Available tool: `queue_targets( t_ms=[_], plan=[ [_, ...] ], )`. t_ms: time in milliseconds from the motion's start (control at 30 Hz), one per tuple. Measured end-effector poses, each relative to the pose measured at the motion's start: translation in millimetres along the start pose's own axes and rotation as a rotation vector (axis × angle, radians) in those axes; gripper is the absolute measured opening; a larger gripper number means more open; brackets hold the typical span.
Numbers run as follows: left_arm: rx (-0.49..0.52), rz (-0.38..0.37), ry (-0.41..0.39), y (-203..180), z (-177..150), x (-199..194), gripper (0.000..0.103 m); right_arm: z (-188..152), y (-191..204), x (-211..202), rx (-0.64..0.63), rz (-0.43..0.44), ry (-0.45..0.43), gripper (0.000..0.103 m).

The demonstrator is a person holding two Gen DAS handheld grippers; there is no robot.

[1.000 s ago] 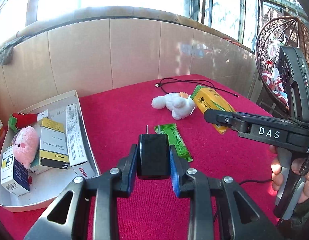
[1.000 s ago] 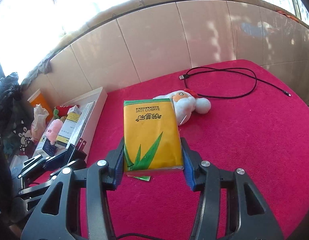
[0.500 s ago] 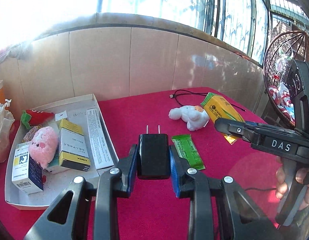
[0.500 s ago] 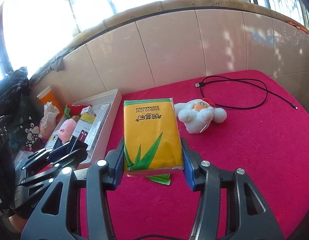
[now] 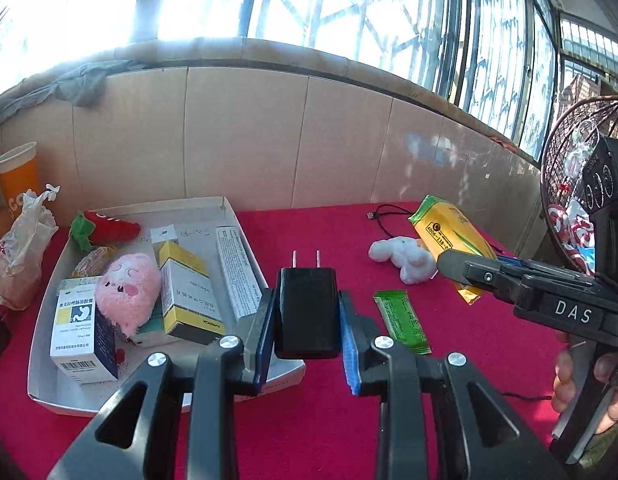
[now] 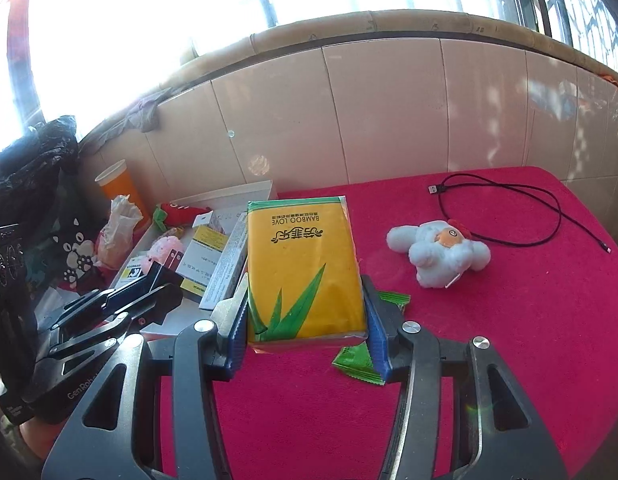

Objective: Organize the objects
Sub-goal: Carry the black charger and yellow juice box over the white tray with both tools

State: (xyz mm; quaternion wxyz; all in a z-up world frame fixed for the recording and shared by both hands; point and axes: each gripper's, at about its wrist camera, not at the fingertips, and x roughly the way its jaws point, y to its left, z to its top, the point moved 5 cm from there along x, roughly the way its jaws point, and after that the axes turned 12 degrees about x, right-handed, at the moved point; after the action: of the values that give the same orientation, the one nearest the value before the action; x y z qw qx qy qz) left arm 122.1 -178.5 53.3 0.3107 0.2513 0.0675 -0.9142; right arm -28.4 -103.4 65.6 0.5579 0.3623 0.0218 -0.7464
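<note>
Right wrist: green sachet [image 6: 359, 356] under tissue pack [image 6: 303, 268].

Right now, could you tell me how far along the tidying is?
Done: medicine boxes, a pink plush and a red toy already lie in the tray. In hand: the left gripper holds the charger, the right gripper the tissue pack. Left on the table: the white plush, green sachet and cable.

An orange paper cup [image 5: 17, 174] stood far left beside a crumpled plastic bag [image 5: 23, 252]. A wicker hanging chair [image 5: 569, 184] sat far right, a grey rag [image 5: 85, 82] on the ledge.
</note>
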Motion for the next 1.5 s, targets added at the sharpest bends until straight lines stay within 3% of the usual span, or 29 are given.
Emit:
queue_targets(
  t_ms=[600, 1100, 1333, 1500],
  plan=[
    [-0.117, 0.052, -0.044, 57, -5, -22, 0.029, 0, 59, 18, -0.09, 0.044, 0.02, 0.049],
    [-0.134, 0.079, -0.058, 76, -1, -30, 0.029, 7, 86, 27, -0.089, 0.09, 0.039, 0.049],
    [-0.108, 0.18, -0.054, 112, 23, -31, 0.029, 29, 107, 38, -0.101, 0.113, 0.032, 0.049],
    [-0.077, 0.26, 0.006, 140, 33, -17, 0.029, 36, 127, 53, -0.108, 0.133, 0.047, 0.049]
  ],
)
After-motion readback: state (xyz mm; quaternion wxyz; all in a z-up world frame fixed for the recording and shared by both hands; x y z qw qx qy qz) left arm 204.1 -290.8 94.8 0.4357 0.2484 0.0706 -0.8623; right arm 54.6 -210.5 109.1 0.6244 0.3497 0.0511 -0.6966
